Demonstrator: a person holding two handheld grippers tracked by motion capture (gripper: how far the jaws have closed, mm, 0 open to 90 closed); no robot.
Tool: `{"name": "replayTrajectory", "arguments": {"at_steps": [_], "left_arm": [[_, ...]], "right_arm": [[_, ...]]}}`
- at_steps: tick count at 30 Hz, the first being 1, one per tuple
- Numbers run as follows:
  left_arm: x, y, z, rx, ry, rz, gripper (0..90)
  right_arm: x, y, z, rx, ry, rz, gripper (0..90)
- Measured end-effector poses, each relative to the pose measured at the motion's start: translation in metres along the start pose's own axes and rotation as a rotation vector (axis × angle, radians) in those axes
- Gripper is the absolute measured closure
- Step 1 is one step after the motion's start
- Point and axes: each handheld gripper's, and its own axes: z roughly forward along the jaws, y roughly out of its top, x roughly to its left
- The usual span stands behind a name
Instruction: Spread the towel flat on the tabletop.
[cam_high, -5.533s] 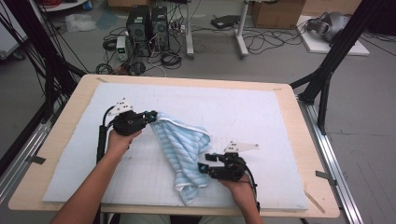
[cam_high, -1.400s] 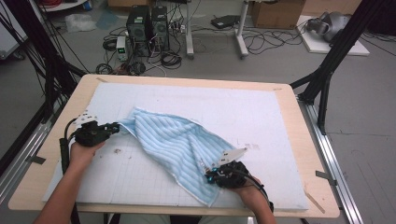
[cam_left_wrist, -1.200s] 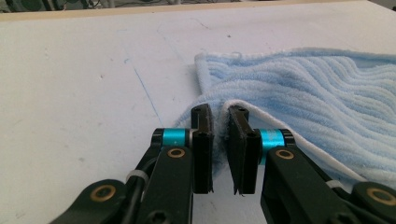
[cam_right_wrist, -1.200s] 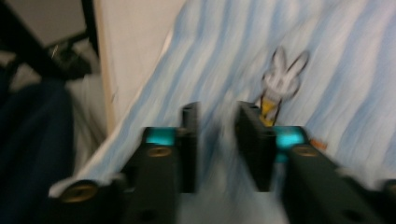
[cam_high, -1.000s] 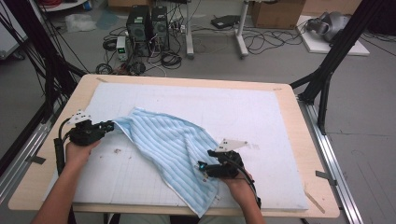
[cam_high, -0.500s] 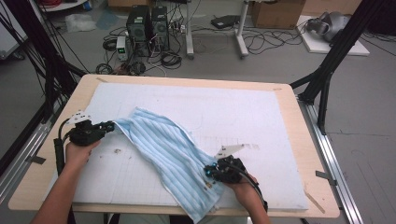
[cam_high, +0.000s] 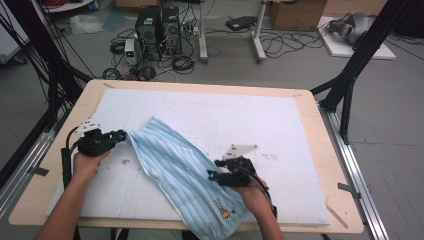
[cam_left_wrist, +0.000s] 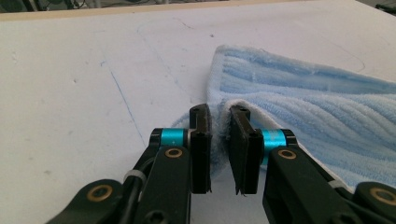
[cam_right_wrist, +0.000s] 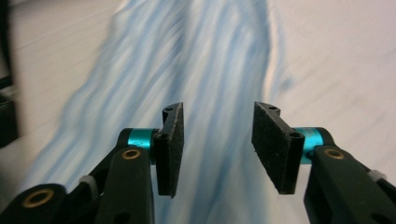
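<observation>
Left hand-held gripper (cam_left_wrist: 219, 140) is clamped on the far-left corner of the blue striped towel (cam_high: 185, 172), pinning it so the cloth stays spread diagonally across the worktop (cam_high: 310, 125). Right hand-held gripper (cam_right_wrist: 217, 140) hovers above the towel's near-right part, jaws apart and empty, likely lining up a fresh grab.

The worktop (cam_high: 325, 165) takes up the middle of the high view, with a mat (cam_high: 280, 130) spread over most of it. A towel (cam_high: 175, 170) lies on the mat, running from left of centre down to the lower middle, where it reaches the near edge. The left gripper (cam_high: 120, 135) sits at the towel's upper left corner, the right gripper (cam_high: 212, 176) on its right part. Behind the worktop, at the upper frame, computer towers (cam_high: 157, 25) and cables (cam_high: 280, 45) lie on the floor.
</observation>
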Motion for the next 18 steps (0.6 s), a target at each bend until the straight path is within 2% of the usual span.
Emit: {"name": "replayTrajectory", "arguments": {"at_steps": [3, 5, 7, 9, 10, 11, 13, 16, 18], "left_arm": [[0.0, 0.0, 0.0, 0.005, -0.005, 0.005, 79.0], [-0.001, 0.0, 0.0, 0.004, -0.007, 0.004, 79.0], [-0.001, 0.0, 0.001, 0.008, -0.015, 0.005, 78.9], [-0.002, -0.001, 0.001, 0.009, -0.021, 0.0, 78.6], [-0.002, -0.001, 0.001, 0.009, -0.023, 0.0, 78.5], [-0.002, -0.001, 0.001, 0.01, -0.027, -0.001, 78.5], [-0.002, -0.002, 0.001, 0.01, -0.034, -0.003, 78.5], [-0.006, -0.002, 0.004, 0.006, -0.075, -0.021, 78.7], [-0.013, -0.002, 0.008, 0.018, -0.107, -0.009, 78.8]], "right_arm": [[-0.008, 0.022, 0.029, 0.002, -0.06, -0.024, 50.3], [-0.014, 0.034, 0.047, -0.001, -0.082, -0.033, 47.5], [-0.02, 0.043, 0.065, 0.036, -0.104, -0.04, 47.9], [-0.027, 0.046, 0.08, 0.101, -0.144, -0.027, 55.5], [-0.032, 0.046, 0.085, 0.134, -0.144, 0.001, 64.0], [-0.038, 0.044, 0.086, 0.141, -0.117, 0.066, 83.4], [-0.04, 0.043, 0.083, 0.148, -0.114, 0.07, 85.9], [-0.041, 0.037, 0.068, 0.189, -0.148, 0.039, 87.3], [-0.043, 0.028, 0.054, 0.194, -0.159, 0.058, 87.3]]}}
